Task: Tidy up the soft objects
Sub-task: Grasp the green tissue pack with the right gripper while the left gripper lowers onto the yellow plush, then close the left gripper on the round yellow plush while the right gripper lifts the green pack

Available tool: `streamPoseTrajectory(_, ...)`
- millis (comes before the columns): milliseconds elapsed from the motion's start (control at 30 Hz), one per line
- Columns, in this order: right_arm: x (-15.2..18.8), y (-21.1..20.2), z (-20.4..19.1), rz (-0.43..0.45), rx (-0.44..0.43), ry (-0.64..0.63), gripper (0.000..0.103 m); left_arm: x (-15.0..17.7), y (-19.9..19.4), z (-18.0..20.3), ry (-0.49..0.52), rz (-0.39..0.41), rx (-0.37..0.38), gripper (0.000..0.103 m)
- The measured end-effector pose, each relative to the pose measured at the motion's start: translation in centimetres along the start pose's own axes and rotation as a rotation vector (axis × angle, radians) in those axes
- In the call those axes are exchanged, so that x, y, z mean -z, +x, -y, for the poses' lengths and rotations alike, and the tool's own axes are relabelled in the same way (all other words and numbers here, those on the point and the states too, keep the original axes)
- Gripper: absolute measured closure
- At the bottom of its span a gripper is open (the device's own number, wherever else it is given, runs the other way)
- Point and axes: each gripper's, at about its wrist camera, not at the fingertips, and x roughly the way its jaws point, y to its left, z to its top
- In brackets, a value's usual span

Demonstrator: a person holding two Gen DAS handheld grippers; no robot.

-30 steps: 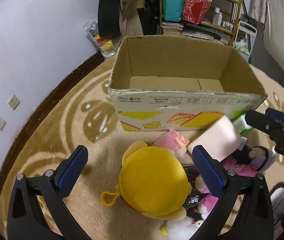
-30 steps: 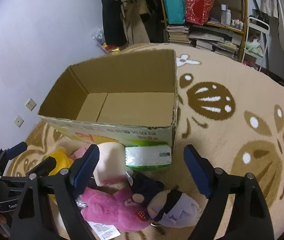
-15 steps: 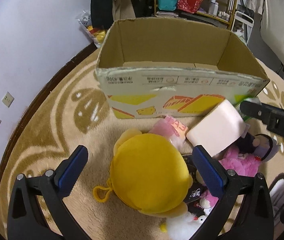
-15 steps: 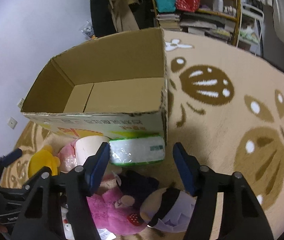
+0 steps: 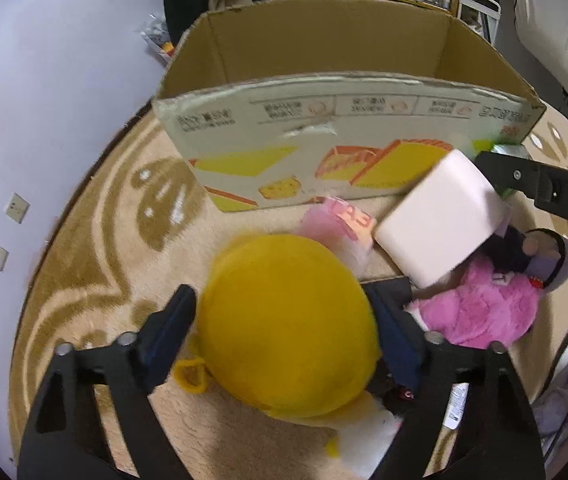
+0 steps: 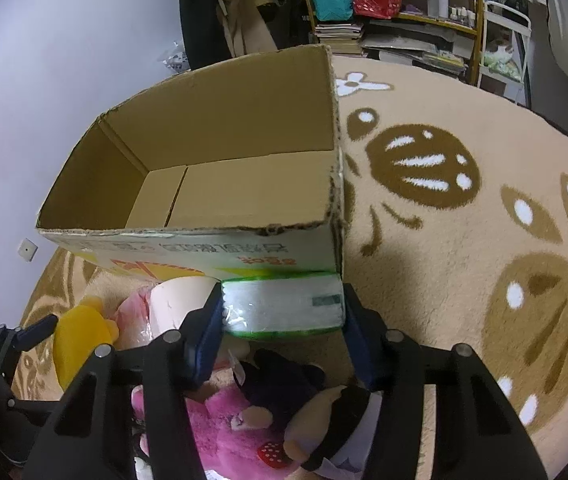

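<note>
Both grippers are closing on soft things heaped on the rug (image 6: 463,280) in front of the open cardboard box (image 6: 220,184), which fills the upper middle of both views and shows a bare floor inside, so nothing seems to be packed yet.

In the lower centre of the left view, the left gripper (image 5: 284,320) has its 2 jaws pressed against either side of the round yellow plush (image 5: 287,328), grasping it. A grip across the widest part of the plush probably suits a squashy, rounded body that would slip from a pinch.

In the right view's centre, the right gripper (image 6: 282,312) clamps the tissue pack (image 6: 282,306) by its 2 short ends, just below the box's front wall. The pink plush (image 6: 220,428), a dark-haired doll (image 6: 323,412) and a pale block (image 5: 439,216) lie close by, untouched.

Compared with 0.5 s ago, both grippers have narrowed from wide open to contact, and each has moved closer to its object. The box looms larger and tilts more in the left view.
</note>
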Motion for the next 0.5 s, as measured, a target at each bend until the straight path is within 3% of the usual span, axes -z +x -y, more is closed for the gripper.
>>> streamPoseTrajectory(200, 0.2, -0.7, 0.1, 0.005, 0.008, 0.011, 0.046, 0.2, -0.2, 0.0, -0.002, 0.005, 0.000, 0.027)
streamPoseTrajectory(500, 0.5, -3.9, 0.2, 0.079, -0.016, 0.028, 0.046, 0.4, -1.4, -1.0, -0.048, 0.037, -0.022, 0.029)
